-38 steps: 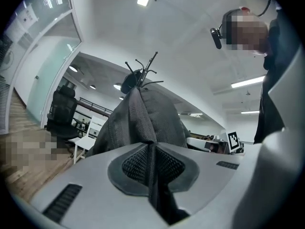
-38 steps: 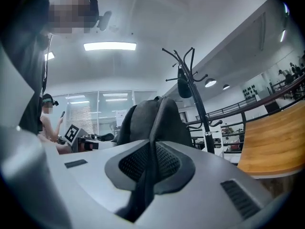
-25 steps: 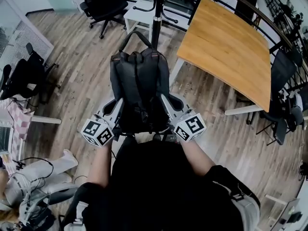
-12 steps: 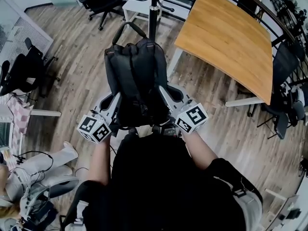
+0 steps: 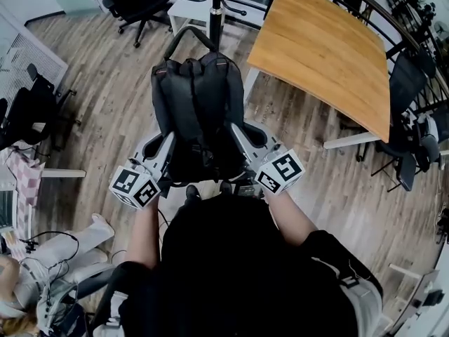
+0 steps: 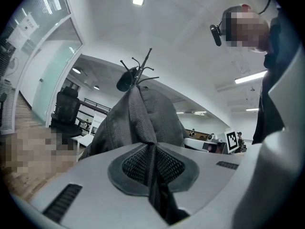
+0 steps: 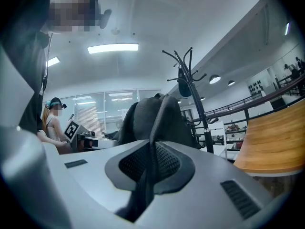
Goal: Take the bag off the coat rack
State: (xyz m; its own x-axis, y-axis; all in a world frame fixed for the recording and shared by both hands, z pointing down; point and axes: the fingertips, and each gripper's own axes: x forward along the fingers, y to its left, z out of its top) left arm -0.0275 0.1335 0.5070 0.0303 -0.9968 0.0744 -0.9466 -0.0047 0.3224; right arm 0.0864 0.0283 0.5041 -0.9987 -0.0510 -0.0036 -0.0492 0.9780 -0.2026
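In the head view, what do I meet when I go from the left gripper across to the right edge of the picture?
left gripper → bag → right gripper → table leg → chair

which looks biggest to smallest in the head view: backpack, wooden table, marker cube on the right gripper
1. wooden table
2. backpack, though it is nearer the camera
3. right marker cube, clearly smallest

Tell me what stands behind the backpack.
The black coat rack stands just beyond the backpack, its hooks showing above it. The backpack covers the pole's lower part and base.
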